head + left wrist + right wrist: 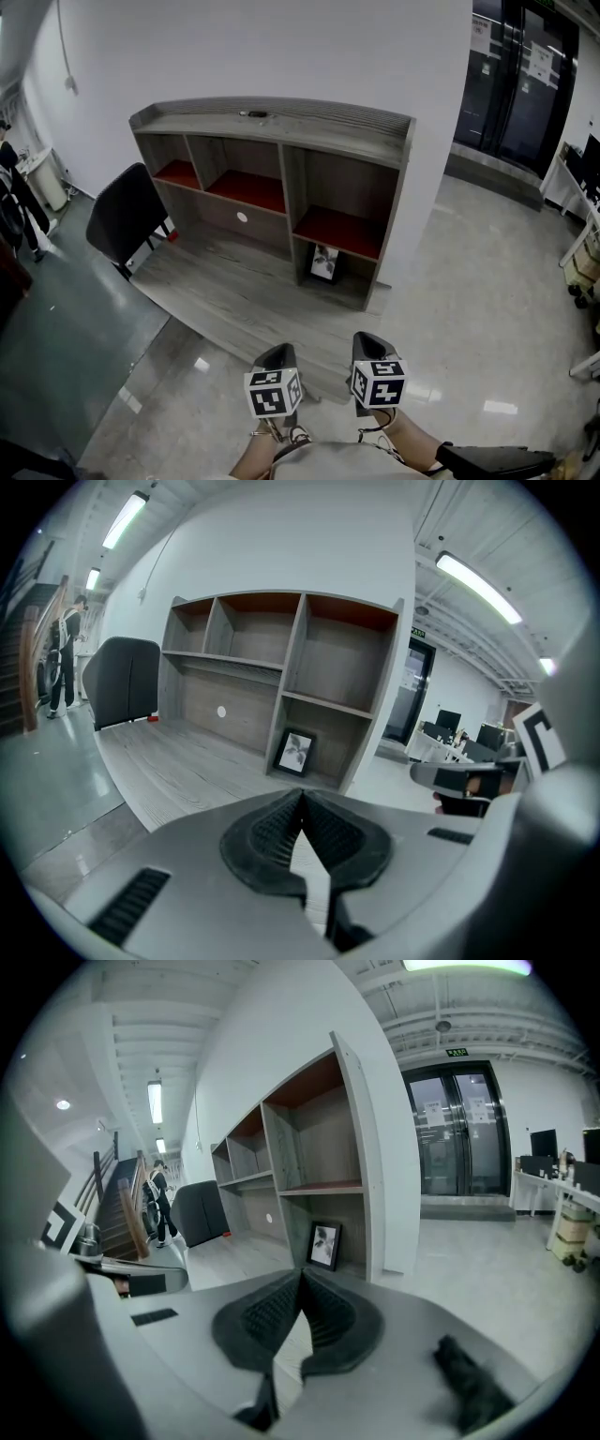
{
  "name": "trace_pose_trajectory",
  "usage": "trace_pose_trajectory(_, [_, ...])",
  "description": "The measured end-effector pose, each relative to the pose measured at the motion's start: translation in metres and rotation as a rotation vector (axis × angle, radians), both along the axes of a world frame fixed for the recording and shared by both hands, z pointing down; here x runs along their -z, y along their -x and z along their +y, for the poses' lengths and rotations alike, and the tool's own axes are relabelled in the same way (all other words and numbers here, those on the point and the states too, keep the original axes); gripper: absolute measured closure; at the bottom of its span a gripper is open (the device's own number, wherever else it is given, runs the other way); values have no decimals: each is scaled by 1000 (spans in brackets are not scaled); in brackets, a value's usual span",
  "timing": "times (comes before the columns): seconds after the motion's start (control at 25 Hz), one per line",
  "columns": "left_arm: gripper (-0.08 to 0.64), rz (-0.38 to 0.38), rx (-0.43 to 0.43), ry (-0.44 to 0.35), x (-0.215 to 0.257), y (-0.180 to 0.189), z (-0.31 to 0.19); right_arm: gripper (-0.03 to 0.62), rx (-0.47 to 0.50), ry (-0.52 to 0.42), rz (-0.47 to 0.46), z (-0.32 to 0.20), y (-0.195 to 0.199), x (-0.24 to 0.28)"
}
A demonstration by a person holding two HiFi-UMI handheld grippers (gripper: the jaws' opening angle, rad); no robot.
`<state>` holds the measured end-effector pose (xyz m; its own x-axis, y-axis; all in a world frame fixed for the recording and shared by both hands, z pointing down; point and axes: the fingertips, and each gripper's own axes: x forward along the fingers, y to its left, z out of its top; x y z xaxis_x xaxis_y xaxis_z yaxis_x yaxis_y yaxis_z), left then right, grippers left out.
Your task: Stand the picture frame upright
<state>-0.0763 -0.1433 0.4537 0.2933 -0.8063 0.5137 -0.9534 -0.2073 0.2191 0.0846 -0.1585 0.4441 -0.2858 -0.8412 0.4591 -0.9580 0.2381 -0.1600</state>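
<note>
Picture frame [324, 262] stands upright in shelf unit's [281, 127] bottom-right compartment, on the surface [225, 281]. L gripper [278, 354] & R gripper [371, 343] are well short of shelf unit; both jaws pressed together, nothing btwn.

The left gripper [278, 354] and right gripper [368, 342] are shelled in smooth grey plastic, with black ribbed pads [267, 832] set into rounded black tips. Slotted black insets [131, 904] are let into the shells. A white cube [273, 392] with black square markers is mounted on each.
</note>
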Motion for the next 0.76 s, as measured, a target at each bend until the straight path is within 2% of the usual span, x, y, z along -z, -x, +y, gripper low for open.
trace_pose_trajectory(0.76, [546, 6, 10, 2, 0, 11, 9, 561, -7, -7, 31, 9, 7, 3])
